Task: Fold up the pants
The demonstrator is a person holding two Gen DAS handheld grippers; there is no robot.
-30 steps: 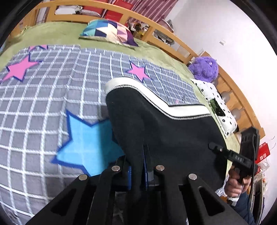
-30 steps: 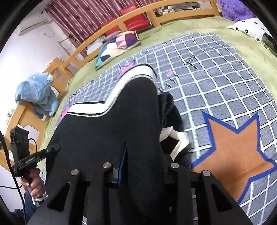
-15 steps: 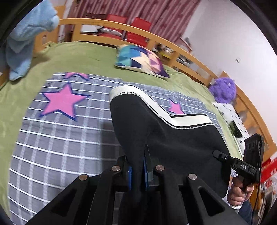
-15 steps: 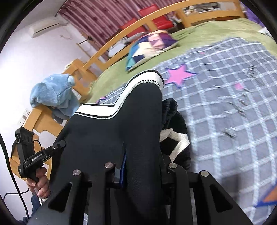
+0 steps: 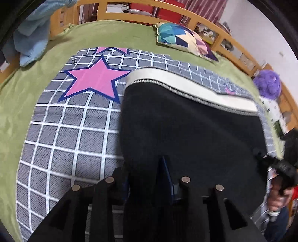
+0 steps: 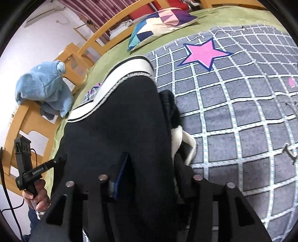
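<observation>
Both my jaws clamped on the pants (image 5: pixel 190 130), lifted over the blanket (image 5: pixel 61 134)
A loose fold (image 6: pixel 178 134) dangles beside the right gripper (image 6: pixel 149 178); uneven pull with the left gripper (image 5: pixel 147 178) could skew the fold

The pants (image 5: pixel 186 130) hang between the two grippers over the blanket (image 5: pixel 65 134) spread on the bed (image 5: pixel 111 35), a pillow (image 5: pixel 182 39) lying near the headboard (image 5: pixel 130 15).

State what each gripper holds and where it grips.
Both hold the black pants: the left gripper and right gripper each pinch black fabric near opposite side edges, white-trimmed edge hanging ahead.
</observation>
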